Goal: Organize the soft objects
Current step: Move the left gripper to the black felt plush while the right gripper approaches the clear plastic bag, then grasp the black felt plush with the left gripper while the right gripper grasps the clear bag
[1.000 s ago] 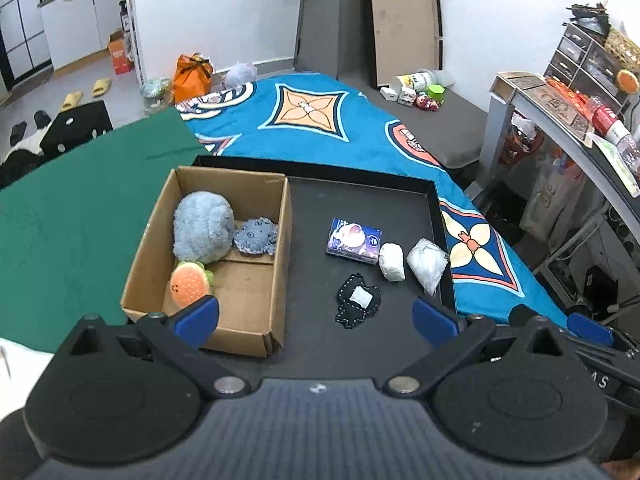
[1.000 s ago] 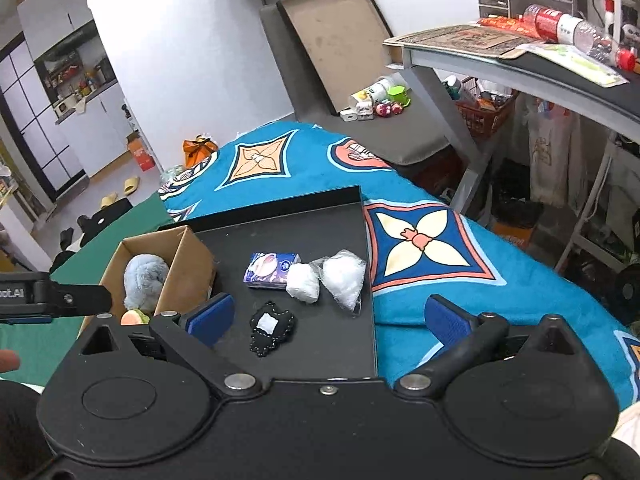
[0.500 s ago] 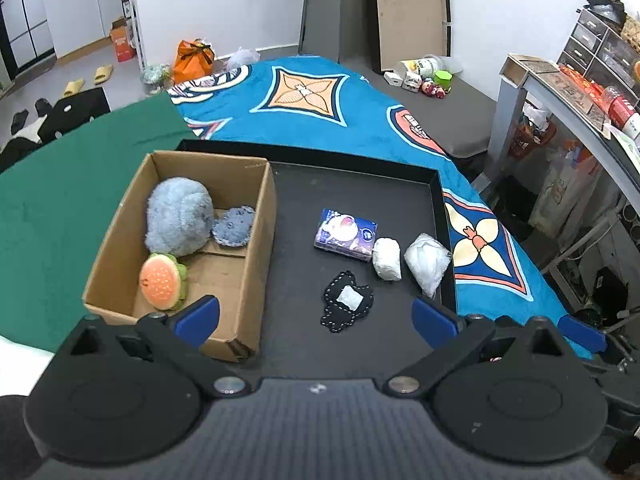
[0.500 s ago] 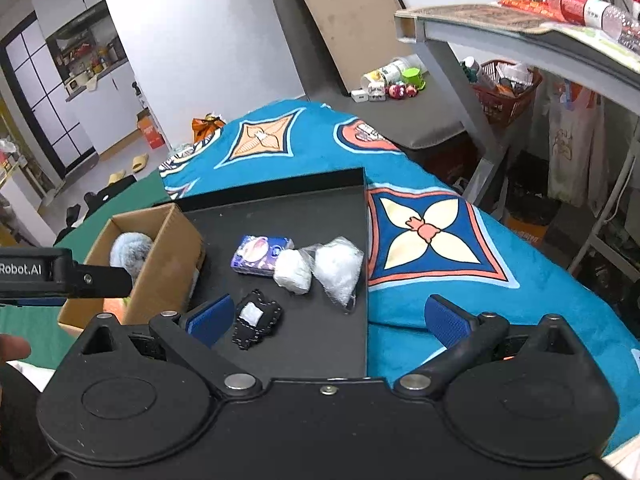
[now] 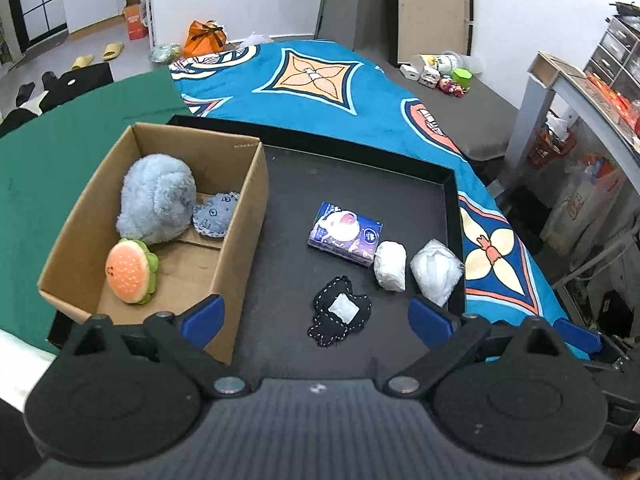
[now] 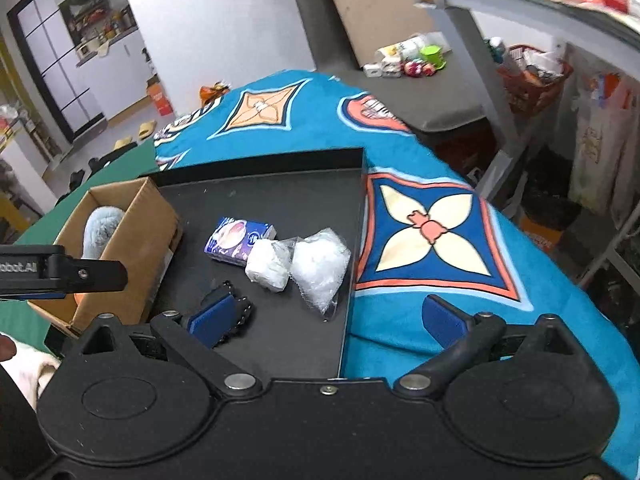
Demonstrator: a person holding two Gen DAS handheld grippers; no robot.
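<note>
Patch (image 5: pixel 340 311), the black one, lies lower centre between my left gripper (image 5: pixel 316 316) pads, jaws wide and empty; right gripper (image 6: pixel 324 318) likewise gapes empty

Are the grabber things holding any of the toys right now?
No. The left tool and the right tool are both open and empty. The black pouch lies on the tray, untouched.

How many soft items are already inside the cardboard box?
3: fluffy grey-blue plush at the back, small blue-grey knitted pad beside it, orange burger plush in front. More could hide underneath.
</note>
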